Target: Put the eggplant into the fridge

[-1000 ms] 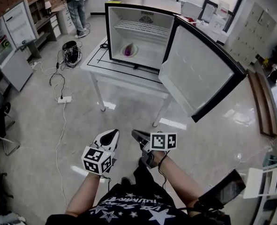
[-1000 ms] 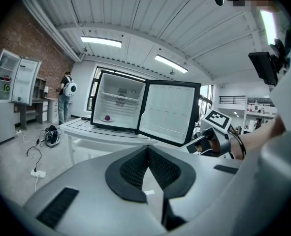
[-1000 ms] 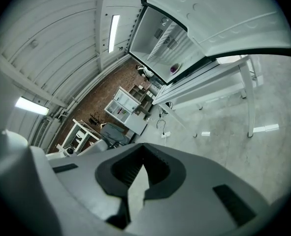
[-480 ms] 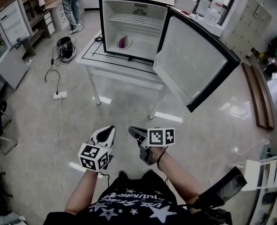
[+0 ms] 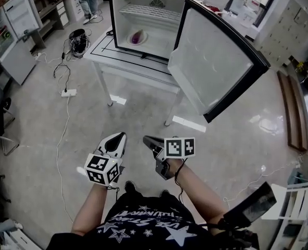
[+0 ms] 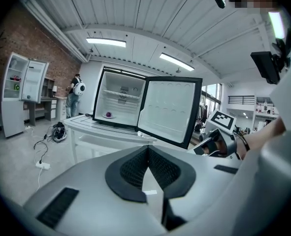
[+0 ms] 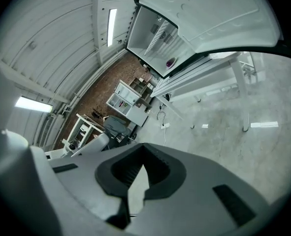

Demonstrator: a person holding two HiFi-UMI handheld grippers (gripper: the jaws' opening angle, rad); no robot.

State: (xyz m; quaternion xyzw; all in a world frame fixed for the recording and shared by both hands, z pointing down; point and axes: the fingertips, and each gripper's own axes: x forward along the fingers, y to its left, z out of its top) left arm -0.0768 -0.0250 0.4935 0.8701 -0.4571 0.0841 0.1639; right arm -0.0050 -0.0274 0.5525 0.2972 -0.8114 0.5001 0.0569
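Noted purple eggplant (image 5: 137, 36) on pale round plate (image 5: 145, 35), low inside black-framed white fridge (image 5: 159, 27) atop white desk (image 5: 127, 62), with fridge door (image 5: 211, 66) swung wide. Found left tongs (image 5: 120, 138) and right tongs (image 5: 149, 141) side by side, low over glossy grey floor (image 5: 49, 139), well apart from desk. Read both pairs pressed together at tips, pinching nothing.

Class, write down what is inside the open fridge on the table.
A purple eggplant lies on a small white dish on the fridge floor; the wire shelf above looks bare. The eggplant covers the dish's middle.
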